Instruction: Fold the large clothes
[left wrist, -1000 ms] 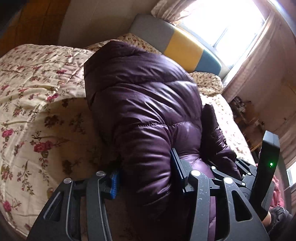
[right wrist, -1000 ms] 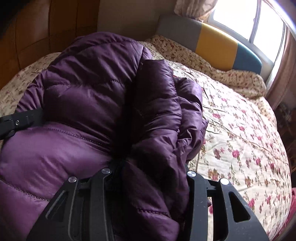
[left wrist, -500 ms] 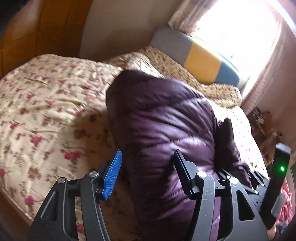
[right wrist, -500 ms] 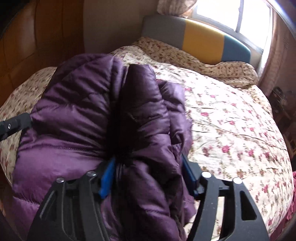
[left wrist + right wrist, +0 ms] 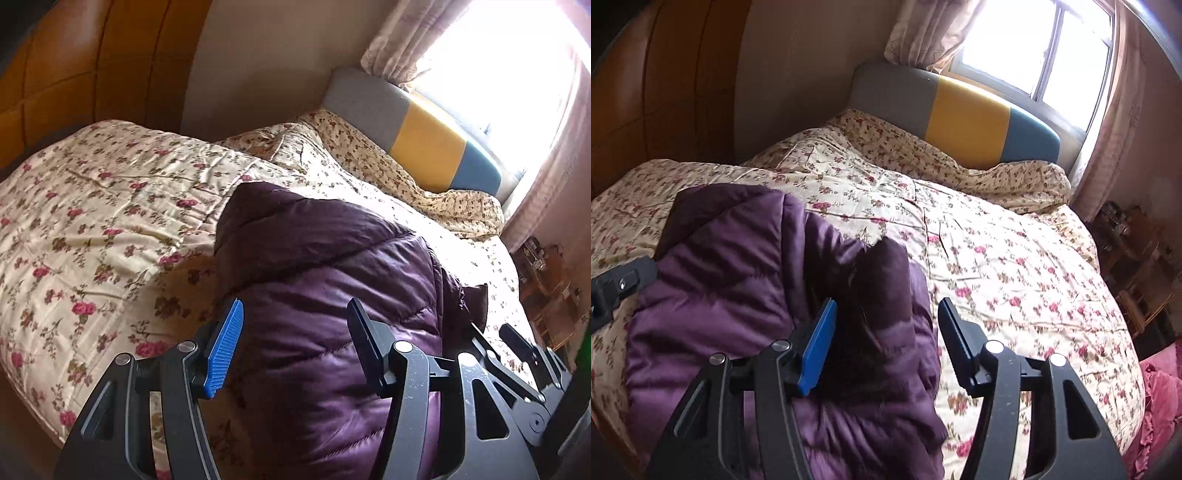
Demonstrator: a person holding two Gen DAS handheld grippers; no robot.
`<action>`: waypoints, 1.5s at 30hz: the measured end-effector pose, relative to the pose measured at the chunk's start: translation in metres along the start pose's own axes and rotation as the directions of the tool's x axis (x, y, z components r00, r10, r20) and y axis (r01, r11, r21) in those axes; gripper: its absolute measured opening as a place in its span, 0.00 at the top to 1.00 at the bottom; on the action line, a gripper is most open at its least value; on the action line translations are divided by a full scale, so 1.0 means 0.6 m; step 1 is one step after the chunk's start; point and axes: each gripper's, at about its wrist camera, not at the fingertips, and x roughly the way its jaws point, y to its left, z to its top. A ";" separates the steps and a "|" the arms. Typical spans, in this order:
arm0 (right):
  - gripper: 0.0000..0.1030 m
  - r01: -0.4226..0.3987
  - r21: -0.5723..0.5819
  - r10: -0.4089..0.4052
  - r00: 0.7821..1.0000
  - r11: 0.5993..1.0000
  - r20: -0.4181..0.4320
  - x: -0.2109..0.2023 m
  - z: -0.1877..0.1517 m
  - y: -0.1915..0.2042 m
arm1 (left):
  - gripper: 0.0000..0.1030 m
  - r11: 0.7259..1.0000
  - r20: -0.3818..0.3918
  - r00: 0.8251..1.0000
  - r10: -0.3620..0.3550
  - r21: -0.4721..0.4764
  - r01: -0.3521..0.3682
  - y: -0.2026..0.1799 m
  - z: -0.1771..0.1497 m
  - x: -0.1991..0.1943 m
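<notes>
Left wrist view: left hand-held gripper (image 5: 293, 345) released above the purple down jacket (image 5: 332, 280) lying on the floral bed (image 5: 92, 221); no writing legible. Right wrist view: right hand-held gripper (image 5: 886, 341), jaws just closing, parted, jacket's lower edge cut off.

A deep purple quilted puffer jacket (image 5: 325, 295) is lying on the bed, its stitched panels gleaming lighter violet where the window light is catching them. Beneath the jacket, a cream quilt (image 5: 96, 229) is showing a print of pink-red roses on brownish stems. Beyond the jacket, a second cream cover (image 5: 1008, 184) is carrying a finer, smaller reddish-brown floral print. Behind that cover, the headboard (image 5: 967, 114) is showing three blocks: grey, mustard yellow, then teal blue. Near the jacket, each black gripper is wearing one ribbed bright blue pad (image 5: 225, 347). A pink ruffled cloth (image 5: 1160, 410) is peeking in at the quilt's right edge.
</notes>
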 end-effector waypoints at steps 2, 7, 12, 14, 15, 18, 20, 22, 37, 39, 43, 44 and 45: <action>0.47 0.007 -0.006 -0.007 1.000 1.000 -0.006 0.014 0.009 0.001 | 0.44 1.000 -0.004 1.000 0.003 0.023 -0.003 -0.010 0.003 0.008; 0.49 0.006 -0.017 -0.008 0.997 1.000 -0.072 0.069 0.002 -0.005 | 0.44 0.998 -0.040 0.999 0.007 0.064 -0.004 -0.030 0.001 0.044; 0.49 -0.011 -0.008 0.010 0.995 1.000 -0.102 0.100 -0.019 -0.010 | 0.44 0.991 -0.043 0.999 0.025 0.129 -0.020 -0.051 -0.018 0.067; 0.49 -0.020 0.002 0.020 0.994 1.000 -0.110 0.109 -0.024 -0.013 | 0.44 0.990 -0.037 0.999 0.031 0.142 -0.025 -0.054 -0.023 0.072; 0.49 -0.024 0.005 0.025 0.994 1.000 -0.111 0.112 -0.026 -0.013 | 0.44 0.988 -0.036 0.999 0.035 0.149 -0.029 -0.055 -0.026 0.075; 0.49 -0.038 0.009 0.039 0.993 0.999 -0.110 0.123 -0.033 -0.015 | 0.44 0.986 -0.030 0.999 0.043 0.160 -0.038 -0.056 -0.034 0.081; 0.49 -0.056 0.018 0.058 0.992 0.998 -0.109 0.132 -0.039 -0.019 | 0.43 0.984 -0.027 0.998 0.051 0.172 -0.046 -0.059 -0.039 0.085; 0.48 -0.071 0.029 0.074 0.991 0.997 -0.109 0.140 -0.044 -0.023 | 0.43 0.983 -0.020 0.998 0.054 0.179 -0.050 -0.061 -0.044 0.091; 0.42 -0.127 0.086 0.134 0.987 0.988 -0.085 0.145 -0.046 -0.046 | 0.37 0.981 -0.001 0.998 0.064 0.186 -0.062 -0.062 -0.058 0.097; 0.37 -0.141 0.096 0.148 0.986 0.985 -0.072 0.125 -0.045 -0.052 | 0.30 0.982 0.010 0.998 0.064 0.175 -0.065 -0.058 -0.055 0.082; 0.37 -0.175 0.076 0.178 0.983 0.982 -0.038 0.083 -0.051 -0.053 | 0.30 0.988 0.030 0.998 0.057 0.143 -0.061 -0.049 -0.061 0.038; 0.37 -0.184 0.074 0.187 0.982 0.980 -0.030 0.072 -0.053 -0.054 | 0.30 0.988 0.036 0.998 0.055 0.141 -0.060 -0.048 -0.064 0.030; 0.37 -0.191 0.070 0.193 0.981 0.979 -0.024 0.060 -0.056 -0.055 | 0.30 0.989 0.041 0.998 0.054 0.138 -0.059 -0.047 -0.069 0.019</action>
